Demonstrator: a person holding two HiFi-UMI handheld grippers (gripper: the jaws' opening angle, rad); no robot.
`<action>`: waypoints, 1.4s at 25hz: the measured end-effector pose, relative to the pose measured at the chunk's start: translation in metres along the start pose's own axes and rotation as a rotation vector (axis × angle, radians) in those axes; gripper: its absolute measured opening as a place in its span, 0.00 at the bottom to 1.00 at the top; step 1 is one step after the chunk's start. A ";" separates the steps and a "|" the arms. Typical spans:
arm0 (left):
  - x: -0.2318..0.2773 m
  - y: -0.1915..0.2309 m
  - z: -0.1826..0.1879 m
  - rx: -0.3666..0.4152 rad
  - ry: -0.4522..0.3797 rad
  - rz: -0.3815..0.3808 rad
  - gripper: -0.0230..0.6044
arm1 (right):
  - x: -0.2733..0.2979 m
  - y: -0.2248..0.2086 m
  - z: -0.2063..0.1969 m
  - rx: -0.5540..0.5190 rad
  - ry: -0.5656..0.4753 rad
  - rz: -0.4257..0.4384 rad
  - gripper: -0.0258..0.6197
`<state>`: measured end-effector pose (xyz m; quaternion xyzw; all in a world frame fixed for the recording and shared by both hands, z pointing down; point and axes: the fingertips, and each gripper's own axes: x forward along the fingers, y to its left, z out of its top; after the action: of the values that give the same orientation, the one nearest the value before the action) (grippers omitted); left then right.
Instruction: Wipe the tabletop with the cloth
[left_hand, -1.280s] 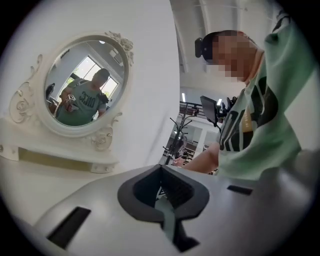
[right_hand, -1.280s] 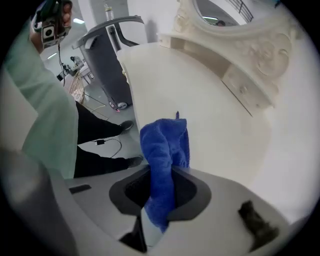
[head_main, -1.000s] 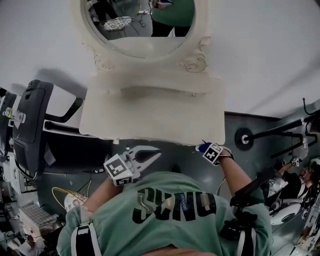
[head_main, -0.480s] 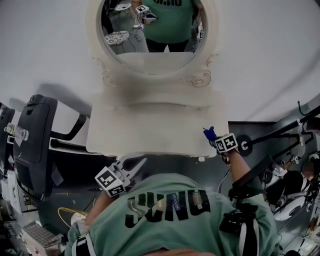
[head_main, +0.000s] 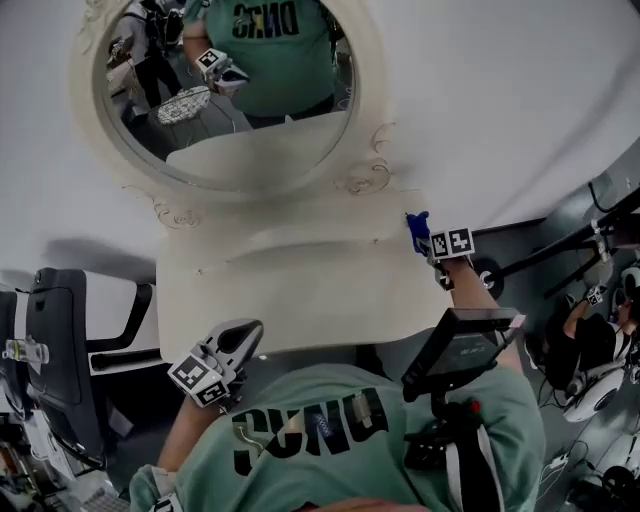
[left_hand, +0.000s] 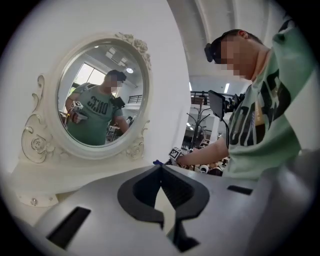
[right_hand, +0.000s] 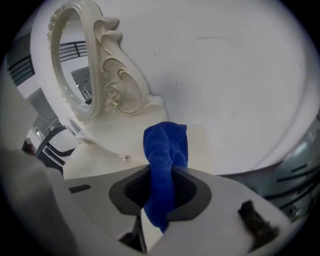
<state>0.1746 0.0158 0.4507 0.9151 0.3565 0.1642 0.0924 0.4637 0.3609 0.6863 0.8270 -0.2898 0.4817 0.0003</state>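
Your right gripper (head_main: 424, 238) had its jaws pinched on the blue cloth (head_main: 417, 225). In the right gripper view the cloth (right_hand: 165, 165) ran up through the right gripper (right_hand: 161, 194) and bunched out past the tips. It sat over the back right corner of the cream tabletop (head_main: 300, 285), near the wall (head_main: 510, 100) and just right of the mirror's scrolled base. Couldn't tell if the cloth touched the surface.

Your left gripper (head_main: 240, 340) was at the front left edge of the tabletop. In the left gripper view the jaws of the left gripper (left_hand: 161, 176) were pressed together at the tips, nothing between them, only a sliver of cream tabletop (left_hand: 165, 210) showing through the lower gap.

The oval mirror (head_main: 215, 100) had an ornate cream frame and stood at the back of the table against the wall. It reflected you and a marker cube. A small metal knob (right_hand: 124, 158) showed on the raised shelf under the mirror.

For writing, your green shirt (head_main: 320, 430) had big dark letters that looked like "SUNO", partly folded, so not certain. The same print showed reversed in the mirror (left_hand: 97, 95). The gripper cubes carried black and white square markers, no text. A black chair (head_main: 60, 345) stood left of the table.
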 end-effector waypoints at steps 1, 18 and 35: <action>0.018 0.005 -0.001 -0.021 0.014 0.021 0.05 | 0.014 -0.016 0.015 -0.063 0.008 -0.008 0.16; 0.137 0.008 -0.009 -0.182 0.168 0.122 0.05 | 0.140 -0.026 0.099 -0.101 0.117 0.357 0.16; 0.038 -0.036 -0.037 -0.076 0.106 -0.149 0.05 | -0.039 0.088 -0.237 -0.006 0.387 0.338 0.16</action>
<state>0.1646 0.0697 0.4833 0.8720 0.4213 0.2185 0.1202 0.2188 0.3729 0.7574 0.6592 -0.4197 0.6236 -0.0224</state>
